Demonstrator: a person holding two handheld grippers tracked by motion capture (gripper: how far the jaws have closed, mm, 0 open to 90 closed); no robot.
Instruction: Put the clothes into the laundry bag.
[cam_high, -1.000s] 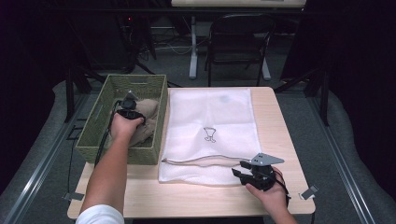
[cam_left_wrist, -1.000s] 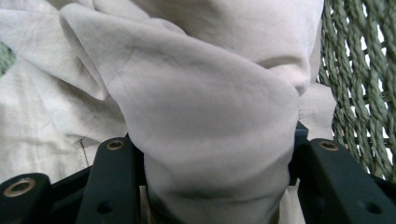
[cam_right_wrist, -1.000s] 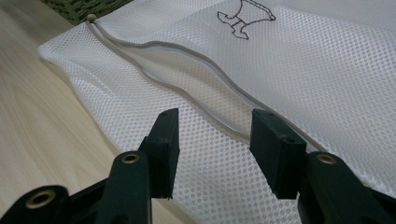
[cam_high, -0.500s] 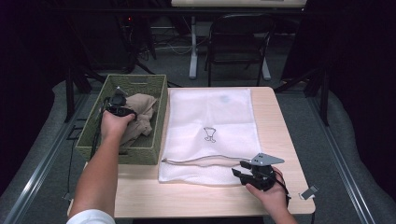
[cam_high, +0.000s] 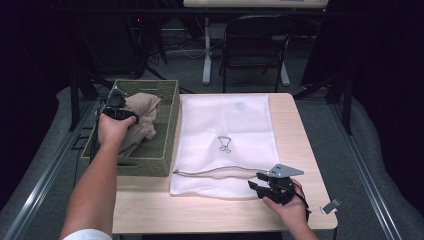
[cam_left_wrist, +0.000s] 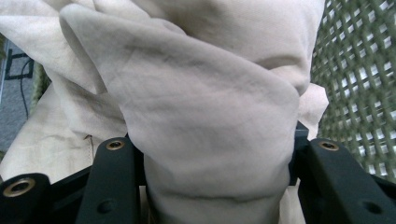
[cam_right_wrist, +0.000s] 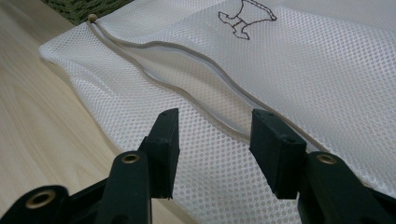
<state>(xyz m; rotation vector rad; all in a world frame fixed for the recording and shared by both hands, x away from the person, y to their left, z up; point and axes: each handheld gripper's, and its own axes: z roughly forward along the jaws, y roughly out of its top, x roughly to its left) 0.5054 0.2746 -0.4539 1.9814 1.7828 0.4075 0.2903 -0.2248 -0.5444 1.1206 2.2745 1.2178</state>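
1. From the high view, a wooden table (cam_high: 210, 215) carries a green woven basket (cam_high: 165, 135) at its left and a white mesh bag (cam_high: 235, 130) spread flat beside it, the two just touching along the basket's side.
2. The left gripper (cam_high: 116, 102) is raised over the basket's far end, held in the person's left hand (cam_high: 114, 131), with a beige cloth (cam_high: 142, 117) bunched against it and hanging down into the basket.
3. The left gripper view adds what the high view cannot: the beige cloth (cam_left_wrist: 201, 107) is pinched as a thick fold between the two black jaws, which are spread only as far as the fold allows; the basket's mesh wall (cam_left_wrist: 359, 79) stands behind at the right.
4. The right gripper (cam_high: 260, 184) rests low at the bag's near edge, by the table's front right.
5. The right gripper view shows the right gripper (cam_right_wrist: 212, 140) with jaws apart and holding nothing, hovering over the mesh bag (cam_right_wrist: 327, 84). It also shows the bag's zipper (cam_right_wrist: 196, 70) parted, curving across the cloth.
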